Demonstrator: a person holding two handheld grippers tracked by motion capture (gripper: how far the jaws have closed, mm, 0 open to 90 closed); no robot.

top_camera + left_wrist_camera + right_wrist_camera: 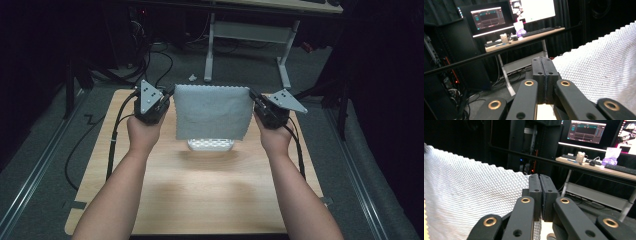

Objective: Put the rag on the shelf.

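Left gripper: jaws pressed fully together, clamped on the top left corner of the grey cloth. In the left gripper view the pads meet with no gap and the textured cloth runs off to the right of the jaws.

Right gripper: same state, jaws closed tight on the cloth's top right corner. In the right gripper view the cloth spreads away to the left of the jaws, its scalloped edge visible along the top.

Cloth hangs stretched between the two grippers, held up off the wooden table, top edge roughly level, lower edge free. Right lower corner sits slightly lower than the left.

Just under the cloth's lower edge, between the grippers and below them: a white perforated tray or basket on the table. Mostly hidden by the cloth; contents can't be made out.

Room: bare tabletop on the person's side of both grippers. Table edges lie just outboard of each hand. Beyond the grippers, past the far table edge: floor with cables and a white-legged desk. The gripper views show monitors and a keyboard on that desk, well apart from the cloth.
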